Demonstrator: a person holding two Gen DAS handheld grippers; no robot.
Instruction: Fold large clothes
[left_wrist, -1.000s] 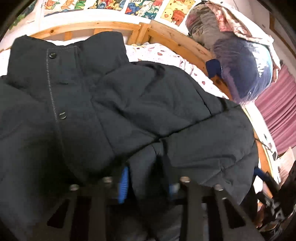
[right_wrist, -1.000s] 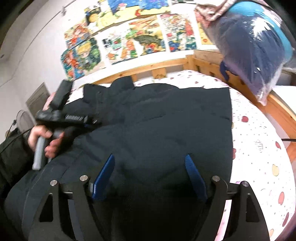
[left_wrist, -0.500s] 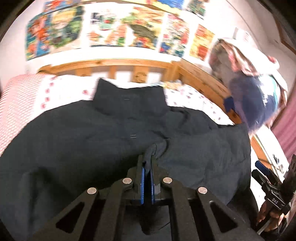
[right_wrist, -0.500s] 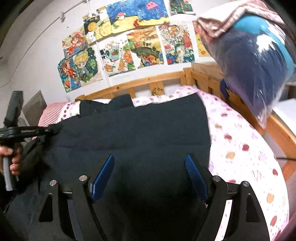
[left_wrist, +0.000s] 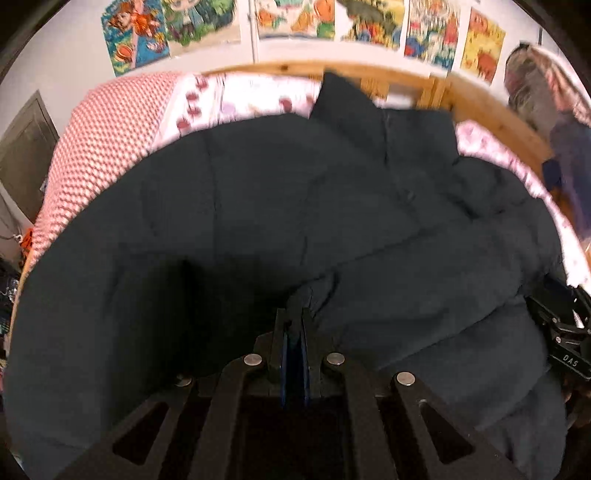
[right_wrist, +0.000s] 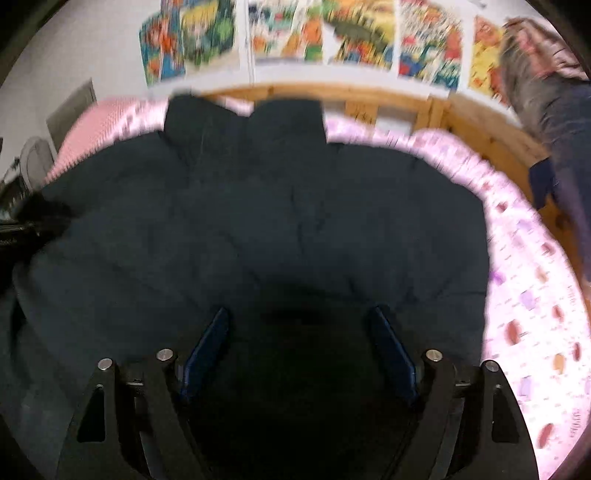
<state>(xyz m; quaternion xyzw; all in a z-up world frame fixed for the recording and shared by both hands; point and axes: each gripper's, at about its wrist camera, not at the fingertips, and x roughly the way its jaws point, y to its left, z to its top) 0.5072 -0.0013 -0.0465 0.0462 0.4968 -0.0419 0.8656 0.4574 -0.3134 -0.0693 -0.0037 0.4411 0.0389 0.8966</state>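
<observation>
A large black padded jacket (left_wrist: 277, 221) lies spread over the bed, its collar (left_wrist: 347, 107) toward the headboard. My left gripper (left_wrist: 294, 325) is shut on a pinched fold of the jacket near its lower edge. In the right wrist view the same jacket (right_wrist: 277, 229) fills the middle, collar (right_wrist: 284, 122) at the far end. My right gripper (right_wrist: 301, 328) is open, its blue pads (right_wrist: 207, 347) wide apart just above the dark fabric. The right gripper's body (left_wrist: 561, 332) shows at the right edge of the left wrist view.
The bed has a pink dotted sheet (right_wrist: 528, 288) and a wooden headboard (left_wrist: 406, 75). A red checked pillow (left_wrist: 99, 140) lies at the left. Colourful posters (right_wrist: 332, 33) hang on the wall. A bagged bundle of bedding (right_wrist: 561, 110) sits at the right.
My left gripper closed on a jacket fold and drew back toward the bed's foot. Both views now face the headboard squarely. The right gripper stayed open.
</observation>
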